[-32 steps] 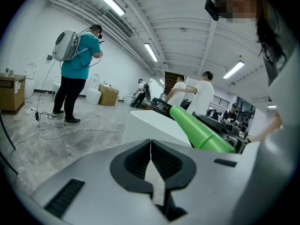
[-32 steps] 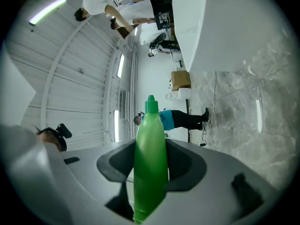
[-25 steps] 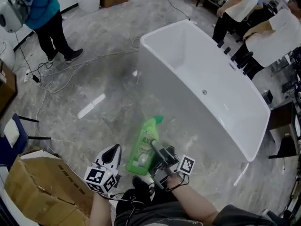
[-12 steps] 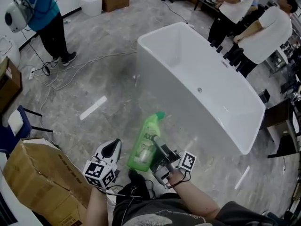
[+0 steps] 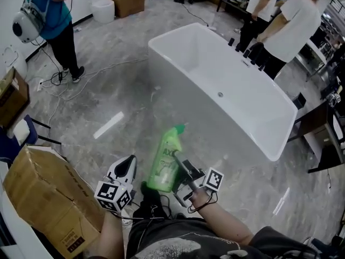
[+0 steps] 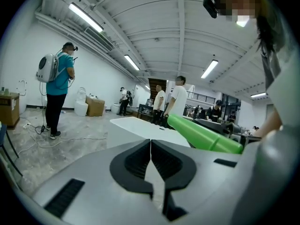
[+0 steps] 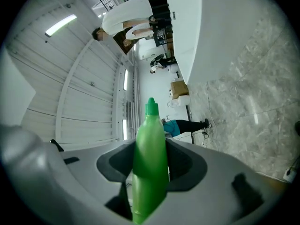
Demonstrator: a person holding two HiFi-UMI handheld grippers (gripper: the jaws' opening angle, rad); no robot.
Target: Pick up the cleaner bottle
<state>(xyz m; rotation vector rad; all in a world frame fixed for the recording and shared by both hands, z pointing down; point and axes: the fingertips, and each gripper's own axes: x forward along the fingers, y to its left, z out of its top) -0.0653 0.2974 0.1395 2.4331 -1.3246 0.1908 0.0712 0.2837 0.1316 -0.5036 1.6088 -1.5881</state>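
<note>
– Above the floor by the bathtub (image 5: pixel 180 88), the right gripper (image 5: pixel 177 169) pinches the green cleaner bottle (image 5: pixel 166 162); the left gripper (image 5: pixel 128 169) is pressed together, empty.
– Held low and one-sided, it could pivot and slip.

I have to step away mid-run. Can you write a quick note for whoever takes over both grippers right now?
Right gripper: shut on the green cleaner bottle, gripping its body, with the cap pointing toward the white bathtub.
Left gripper: shut and empty, held beside the bottle.
Done: the bottle is picked up and appears clear of the floor.
Left: nothing for the pick-up itself; just keep the right grip firm.
</note>
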